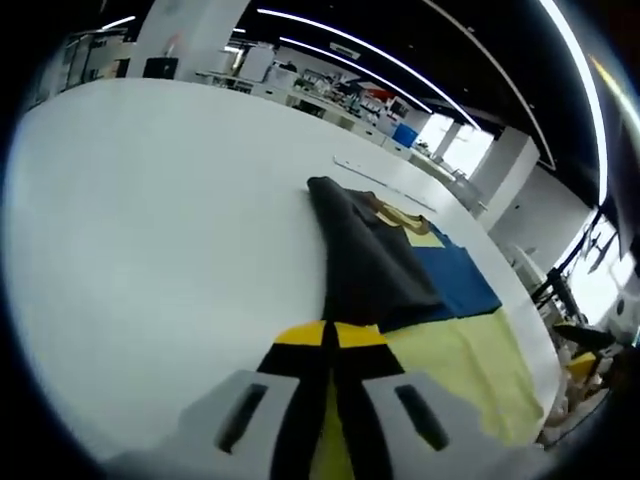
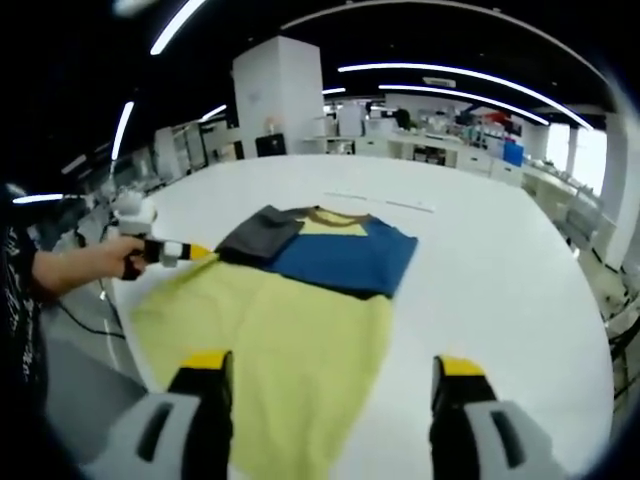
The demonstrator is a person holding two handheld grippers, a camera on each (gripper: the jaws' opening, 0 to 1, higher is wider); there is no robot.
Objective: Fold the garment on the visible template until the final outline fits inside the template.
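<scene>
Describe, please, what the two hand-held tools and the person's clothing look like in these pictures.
The right tool has two grey jaws, each with a dark slot, ending in black pads topped by yellow bands. The left tool has the same grey slotted jaws with yellow and black tips. Seen from the right gripper view, it has a white body and a dark cable trailing below. The person's sleeve is black with pale markings.

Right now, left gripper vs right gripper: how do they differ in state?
The left gripper is shut on the dark sleeve, lifting it across the shirt; the right gripper is open and holds nothing. The left gripper sits at the shirt's edge; the right gripper hovers above the yellow hem. Both have yellow-tipped grey jaws.
</scene>
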